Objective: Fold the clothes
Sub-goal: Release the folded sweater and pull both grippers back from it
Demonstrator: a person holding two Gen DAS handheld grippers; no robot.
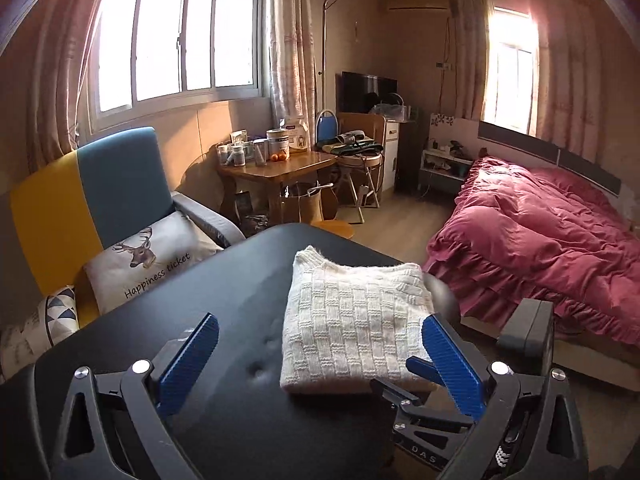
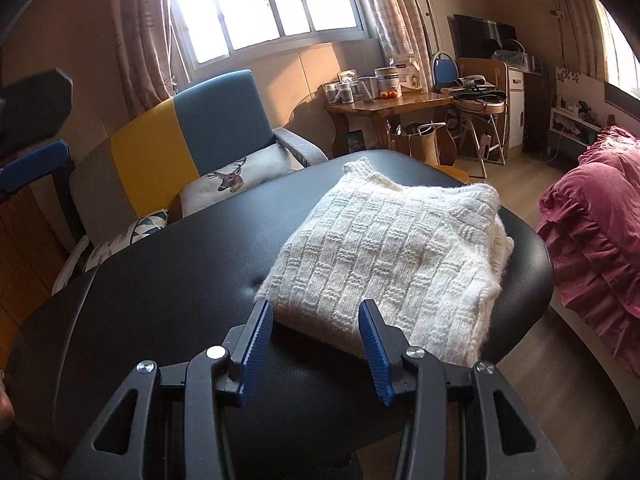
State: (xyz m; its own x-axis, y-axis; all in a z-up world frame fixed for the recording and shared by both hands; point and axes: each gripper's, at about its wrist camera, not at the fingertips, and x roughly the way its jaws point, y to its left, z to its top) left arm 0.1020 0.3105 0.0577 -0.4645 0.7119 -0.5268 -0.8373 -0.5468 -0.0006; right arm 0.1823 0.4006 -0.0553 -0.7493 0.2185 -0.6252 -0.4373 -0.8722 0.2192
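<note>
Our fingers (image 1: 188, 356) are spread wide on both sides and grip nothing: the left gripper (image 1: 320, 360) hangs above the near part of the black table (image 1: 224, 280) with its jaws far apart, and the right gripper (image 2: 316, 344) has its blue pads parted just at the near edge of the sweater (image 2: 392, 248), apparently above it and not pinching the knit, though we cannot tell whether a pad brushes the wool. In the left wrist view the right gripper also shows at the table's right edge.

The white knitted sweater lies on the right half of the table as a compact, squared packet, its ribbed neck turned toward the far edge. No sleeve hangs loose, and the near edge shows stacked layers, so we judge the folding of this piece to be done or nearly done. What may be left is a little squaring of the right-hand corner, which bulges slightly near the table's rim, or moving the packet aside. We see no other garment waiting on the table.

Beyond the table stand a blue and yellow armchair (image 2: 208, 136) with a deer cushion (image 2: 236, 176), and a bed with a red quilt (image 1: 540, 220) to the right
</note>
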